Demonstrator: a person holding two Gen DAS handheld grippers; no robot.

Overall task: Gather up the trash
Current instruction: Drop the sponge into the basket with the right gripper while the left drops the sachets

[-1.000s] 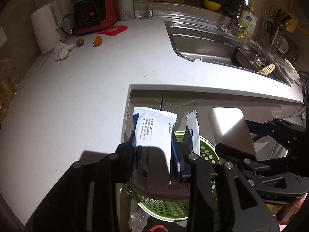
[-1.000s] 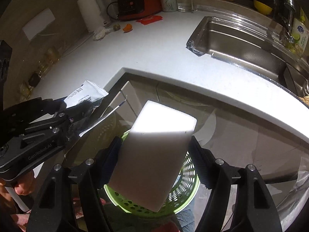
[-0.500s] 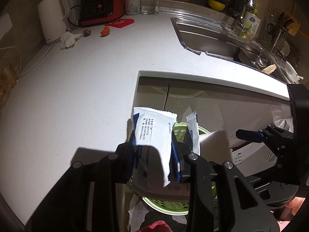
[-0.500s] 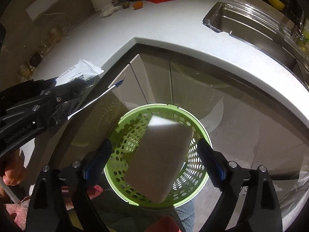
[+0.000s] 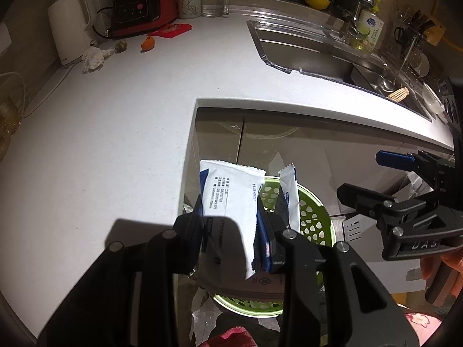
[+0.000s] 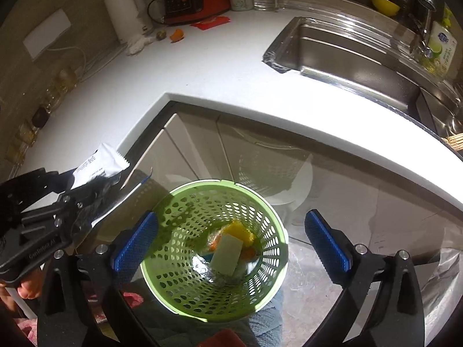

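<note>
- The left gripper point(image 5: 231, 225) pinches a white wrapper point(image 5: 231, 202) between its blue pads, holding it upright over the near edge of the green basket point(image 5: 315, 217).
- The wrapper is a flat white sachet with a serrated top edge, a blue corner patch and lines of small dark print; a narrower white flap with a blue mark stands just beside it on the right.
- The right gripper point(image 6: 231, 240) hangs above the basket point(image 6: 162, 263) with its jaws spread wide; they have just been opening, and nothing lies between them.
- A pale rectangular block point(image 6: 226, 254) lies tilted on the basket floor, touching yellow and orange scraps point(image 6: 241, 231) and a bit of foil point(image 6: 202, 266).
- The basket is lime green, round and perforated, standing on the floor below the white counter point(image 6: 217, 66).
- On the counter's far side lie a crumpled tissue point(image 5: 93, 58) and an orange peel point(image 5: 148, 43), near a white kettle point(image 5: 69, 26).
</note>
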